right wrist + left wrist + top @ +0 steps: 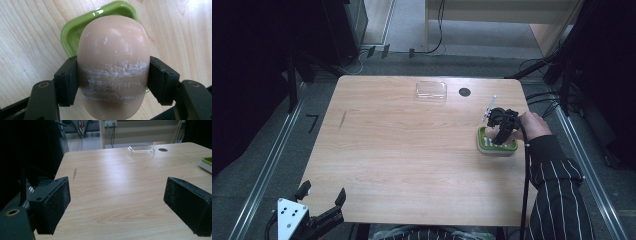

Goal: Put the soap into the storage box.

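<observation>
Jaws of the right gripper (113,82) clamp a beige soap bar (113,65) on both flanks, directly above the green soap dish (496,141) near the wooden table's (412,155) right edge; the left gripper (116,207) gapes wide and empty at the near-left corner, with a clear lid (431,90) lying near the far edge.

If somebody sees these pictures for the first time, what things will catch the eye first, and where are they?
The right gripper clamps a pale, scuffed bar of soap above a green soap dish near the table's right edge. A clear plastic lid lies alone at the far edge of the wooden table. The left gripper waits open at the near left corner, holding nothing.
</observation>
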`<action>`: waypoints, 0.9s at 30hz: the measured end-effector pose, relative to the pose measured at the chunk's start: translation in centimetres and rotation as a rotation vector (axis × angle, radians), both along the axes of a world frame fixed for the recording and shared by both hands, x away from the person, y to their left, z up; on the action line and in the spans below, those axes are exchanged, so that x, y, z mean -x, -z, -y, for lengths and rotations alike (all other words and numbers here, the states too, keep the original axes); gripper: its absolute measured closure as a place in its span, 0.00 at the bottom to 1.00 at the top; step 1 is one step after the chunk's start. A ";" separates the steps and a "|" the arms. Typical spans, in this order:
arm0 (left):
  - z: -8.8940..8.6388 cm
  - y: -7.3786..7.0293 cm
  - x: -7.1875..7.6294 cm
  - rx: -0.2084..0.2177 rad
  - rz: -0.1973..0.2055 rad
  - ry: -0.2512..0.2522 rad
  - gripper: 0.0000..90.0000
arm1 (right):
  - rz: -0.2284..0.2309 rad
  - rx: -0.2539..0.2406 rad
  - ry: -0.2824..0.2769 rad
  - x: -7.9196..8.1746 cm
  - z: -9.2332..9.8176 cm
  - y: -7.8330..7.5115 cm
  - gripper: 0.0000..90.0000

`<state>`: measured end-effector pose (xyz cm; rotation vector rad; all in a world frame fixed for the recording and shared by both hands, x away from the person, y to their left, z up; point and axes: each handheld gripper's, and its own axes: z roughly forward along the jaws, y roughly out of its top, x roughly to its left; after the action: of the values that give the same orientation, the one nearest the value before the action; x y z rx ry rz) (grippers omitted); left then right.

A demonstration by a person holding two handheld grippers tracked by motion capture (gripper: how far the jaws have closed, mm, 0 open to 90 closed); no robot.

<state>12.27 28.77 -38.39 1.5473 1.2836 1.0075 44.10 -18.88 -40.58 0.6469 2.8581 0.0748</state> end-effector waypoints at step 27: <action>-0.1 0.0 0.3 0.000 -0.001 -0.011 0.08 | -0.043 -0.005 0.056 -1.5 0.5 2.5 0.38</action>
<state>11.95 28.90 -38.38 1.5422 1.2941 1.0137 45.60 -19.41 -43.05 0.7383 2.8789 0.0599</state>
